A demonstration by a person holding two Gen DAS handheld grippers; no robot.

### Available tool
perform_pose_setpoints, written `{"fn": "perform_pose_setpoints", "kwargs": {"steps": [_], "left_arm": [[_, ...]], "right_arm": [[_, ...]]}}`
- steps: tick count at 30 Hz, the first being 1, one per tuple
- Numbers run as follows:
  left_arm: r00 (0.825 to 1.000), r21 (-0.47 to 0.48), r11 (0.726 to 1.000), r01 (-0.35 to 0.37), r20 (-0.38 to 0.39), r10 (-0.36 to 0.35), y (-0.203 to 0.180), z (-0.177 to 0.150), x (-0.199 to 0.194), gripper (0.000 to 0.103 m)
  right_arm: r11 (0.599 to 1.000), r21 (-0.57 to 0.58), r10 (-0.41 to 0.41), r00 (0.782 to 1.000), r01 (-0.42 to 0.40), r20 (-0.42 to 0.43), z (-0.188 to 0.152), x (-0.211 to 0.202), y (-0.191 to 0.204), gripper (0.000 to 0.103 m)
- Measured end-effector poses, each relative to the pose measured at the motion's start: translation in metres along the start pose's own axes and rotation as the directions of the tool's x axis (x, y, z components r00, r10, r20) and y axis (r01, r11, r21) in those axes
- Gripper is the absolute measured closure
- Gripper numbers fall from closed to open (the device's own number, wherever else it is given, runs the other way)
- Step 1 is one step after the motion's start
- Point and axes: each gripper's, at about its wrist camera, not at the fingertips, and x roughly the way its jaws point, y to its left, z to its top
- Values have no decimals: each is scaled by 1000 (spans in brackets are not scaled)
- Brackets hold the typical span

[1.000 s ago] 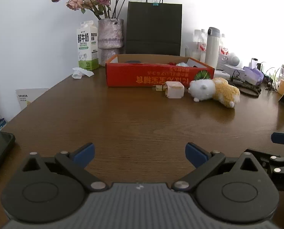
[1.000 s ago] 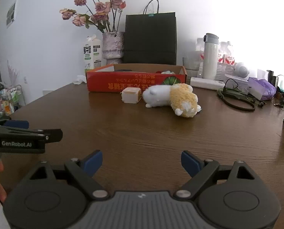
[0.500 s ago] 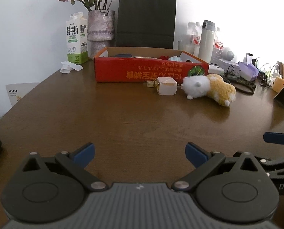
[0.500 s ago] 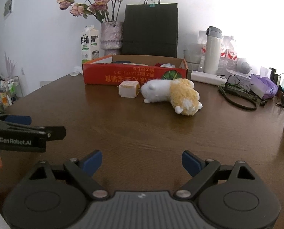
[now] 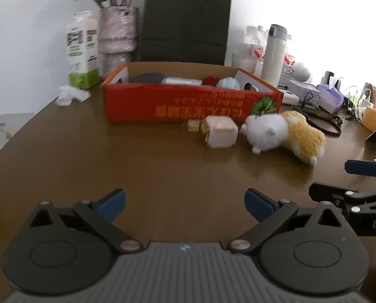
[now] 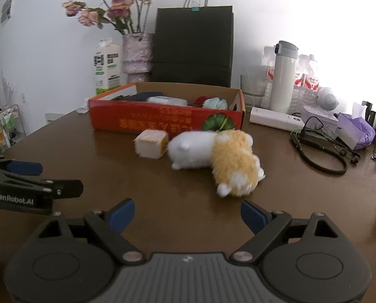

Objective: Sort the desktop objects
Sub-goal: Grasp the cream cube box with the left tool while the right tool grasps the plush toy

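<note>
Both grippers hang low over the near end of the brown wooden table (image 5: 92, 151), tilted down a bit, side by side. The left gripper (image 5: 185, 203) and the right gripper (image 6: 185, 213) are both spread wide with nothing in them. Further out, the white-and-yellow plush toy (image 6: 215, 156) lies on its side just beside the small cream cube box (image 6: 151, 143), right in front of the red cardboard box (image 6: 162, 120). The plush looks light and squishy, so I'd pinch across its fat middle.

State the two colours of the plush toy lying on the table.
White and yellow-orange: the plush toy shows best in the right wrist view.
</note>
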Motion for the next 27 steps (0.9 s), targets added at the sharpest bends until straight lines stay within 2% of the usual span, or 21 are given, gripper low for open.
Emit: {"fn": "perform_pose_setpoints", "kwargs": {"steps": [3, 5, 7, 9, 10, 11, 13, 15, 16, 18, 19, 20, 24, 25, 26, 27], "left_arm": [[1000, 8, 1000, 24, -14, -24, -5, 19, 25, 3], [996, -6, 996, 87, -17, -87, -7, 34, 44, 4], [994, -7, 994, 110, -19, -110, -11, 45, 64, 4], [995, 7, 996, 90, -33, -89, -17, 55, 84, 9], [997, 12, 997, 74, -39, -73, -20, 60, 94, 14], [997, 9, 998, 63, -41, -62, -21, 64, 101, 19], [996, -9, 997, 82, -30, -83, -23, 70, 109, 20], [995, -16, 996, 93, -25, -93, -26, 73, 115, 20], [995, -12, 996, 93, -20, -93, -28, 75, 118, 21], [996, -7, 996, 91, -22, -91, -31, 75, 123, 31], [995, -13, 996, 91, -27, -91, -32, 75, 125, 43], [996, -24, 996, 87, -28, -88, -31, 75, 126, 47], [996, -12, 996, 89, -22, -89, -35, 74, 121, 48], [996, -11, 996, 87, -13, -87, -35, 72, 116, 51], [996, -2, 996, 88, -7, -88, -36, 71, 110, 61], [996, 5, 996, 86, 4, -86, -36, 69, 101, 61]], "right_arm": [[1000, 18, -7, 1000, 7, 3, 14, 20, -10, 13], [999, 16, -45, 999, 45, 5, 22, 34, -14, 13], [996, 8, -92, 996, 92, 4, 30, 47, -21, 13], [994, 15, -109, 994, 109, -7, 36, 62, -31, 16], [993, 15, -116, 993, 117, -21, 38, 68, -35, 18], [992, 14, -121, 992, 122, -37, 39, 75, -39, 23], [993, 25, -114, 991, 116, -67, 37, 87, -45, 32], [994, 58, -92, 992, 98, -91, 34, 95, -52, 47], [993, 73, -88, 991, 95, -96, 33, 97, -54, 52], [992, 98, -77, 994, 85, -81, 31, 93, -58, 52], [990, 111, -76, 995, 84, -66, 30, 90, -60, 53], [989, 121, -80, 995, 86, -56, 28, 86, -62, 54], [985, 150, -84, 996, 87, -27, 24, 72, -69, 56], [985, 151, -88, 996, 88, -7, 24, 66, -68, 56], [985, 148, -96, 995, 93, 13, 26, 59, -68, 57], [984, 145, -109, 993, 102, 43, 27, 50, -66, 57]]}}
